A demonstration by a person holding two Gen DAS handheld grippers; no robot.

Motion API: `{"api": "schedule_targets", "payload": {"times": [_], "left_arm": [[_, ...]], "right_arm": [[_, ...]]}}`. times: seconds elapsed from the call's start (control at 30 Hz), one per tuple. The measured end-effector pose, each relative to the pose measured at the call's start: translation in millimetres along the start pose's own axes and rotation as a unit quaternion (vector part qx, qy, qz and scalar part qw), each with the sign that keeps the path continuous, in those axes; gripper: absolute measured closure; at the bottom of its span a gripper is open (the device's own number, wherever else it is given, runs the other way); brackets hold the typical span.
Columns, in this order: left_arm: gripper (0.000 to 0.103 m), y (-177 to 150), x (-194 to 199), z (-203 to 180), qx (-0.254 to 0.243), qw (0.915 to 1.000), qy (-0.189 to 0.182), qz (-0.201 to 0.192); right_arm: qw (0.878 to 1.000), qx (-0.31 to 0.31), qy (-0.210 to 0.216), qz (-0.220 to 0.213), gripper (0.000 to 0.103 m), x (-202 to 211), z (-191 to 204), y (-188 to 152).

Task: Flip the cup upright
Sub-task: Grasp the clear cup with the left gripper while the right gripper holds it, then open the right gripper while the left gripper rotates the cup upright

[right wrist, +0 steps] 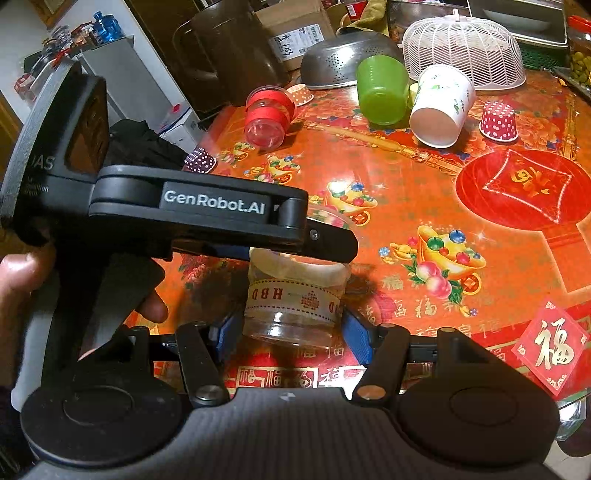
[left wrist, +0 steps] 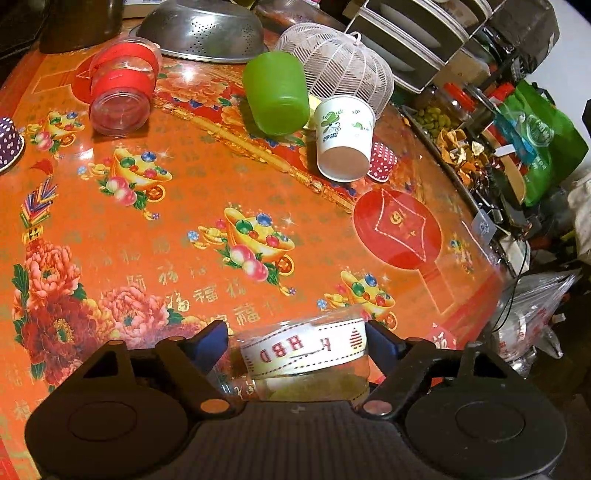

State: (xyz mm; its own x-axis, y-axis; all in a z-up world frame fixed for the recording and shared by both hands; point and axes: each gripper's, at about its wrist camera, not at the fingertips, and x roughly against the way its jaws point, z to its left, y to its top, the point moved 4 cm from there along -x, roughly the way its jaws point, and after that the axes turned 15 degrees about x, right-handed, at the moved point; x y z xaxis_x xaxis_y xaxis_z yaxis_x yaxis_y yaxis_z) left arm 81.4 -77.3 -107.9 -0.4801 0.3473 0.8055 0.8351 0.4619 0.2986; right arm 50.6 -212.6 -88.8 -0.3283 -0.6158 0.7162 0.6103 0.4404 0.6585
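A clear plastic cup with a white "HBD" band (left wrist: 306,354) sits between the blue pads of my left gripper (left wrist: 297,341), its lettering upside down in the left wrist view. In the right wrist view the same cup (right wrist: 291,299) stands on the table with its mouth up; the left gripper's finger (right wrist: 258,221) grips it near the rim. My right gripper (right wrist: 288,336) has its blue pads on either side of the cup's base, with a small gap showing on both sides.
On the orange patterned tablecloth (left wrist: 184,229) lie a green cup (left wrist: 277,92), a white paper cup (left wrist: 345,138) and a red-banded clear cup (left wrist: 120,94). Small dotted cups (right wrist: 498,122), a steel colander (left wrist: 203,29) and a white mesh cover (left wrist: 340,62) are behind. The table edge runs along the right.
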Motion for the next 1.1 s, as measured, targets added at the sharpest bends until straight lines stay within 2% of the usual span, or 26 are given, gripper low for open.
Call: {"api": "schedule_targets", "payload": {"times": [0.03,0.27,0.33,0.43,0.57,0.67,0.73,0.83,0.93,1.03,1.07,1.1], "left_arm": [[0.025,0,-1,-1,0.0,1.0,-0.001,0.002],[0.027,2,2,1,0.003,0.9999,-0.016,-0.001],[0.028,3,8,4,0.003,0.9996,-0.026,-0.007],[0.028,7,24,6,-0.005,0.9987,-0.037,-0.034],[0.028,9,46,9,-0.025,0.9949,-0.056,-0.08],[0.028,8,65,9,-0.045,0.9881,-0.069,-0.13],[0.028,1,79,8,-0.066,0.9781,-0.071,-0.185],[0.027,-15,93,8,-0.094,0.9555,-0.076,-0.269],[0.027,-34,94,10,-0.108,0.9215,-0.051,-0.369],[0.027,-53,90,7,-0.116,0.8931,-0.027,-0.434],[0.027,-61,86,5,-0.118,0.886,-0.012,-0.448],[0.027,-66,82,3,-0.121,0.8829,-0.003,-0.454]], "right_arm": [[1.0,0.0,0.001,0.001,0.041,0,0,0],[1.0,-0.001,0.007,-0.005,0.039,4,2,-2],[1.0,-0.002,0.007,-0.017,0.027,9,0,-3],[0.999,-0.01,-0.002,-0.05,0.012,22,-6,-8],[0.994,-0.036,0.0,-0.1,0.007,38,-16,-16],[0.989,-0.054,0.004,-0.135,0.004,46,-21,-23],[0.985,-0.067,0.004,-0.156,0.004,49,-25,-29],[0.977,-0.091,0.003,-0.191,0.003,49,-30,-37],[0.97,-0.107,0.002,-0.218,0.003,48,-34,-44],[0.965,-0.119,-0.005,-0.233,0.003,47,-39,-55],[0.964,-0.124,-0.009,-0.235,0.003,47,-41,-59],[0.963,-0.128,-0.013,-0.237,0.003,47,-43,-64]]}}
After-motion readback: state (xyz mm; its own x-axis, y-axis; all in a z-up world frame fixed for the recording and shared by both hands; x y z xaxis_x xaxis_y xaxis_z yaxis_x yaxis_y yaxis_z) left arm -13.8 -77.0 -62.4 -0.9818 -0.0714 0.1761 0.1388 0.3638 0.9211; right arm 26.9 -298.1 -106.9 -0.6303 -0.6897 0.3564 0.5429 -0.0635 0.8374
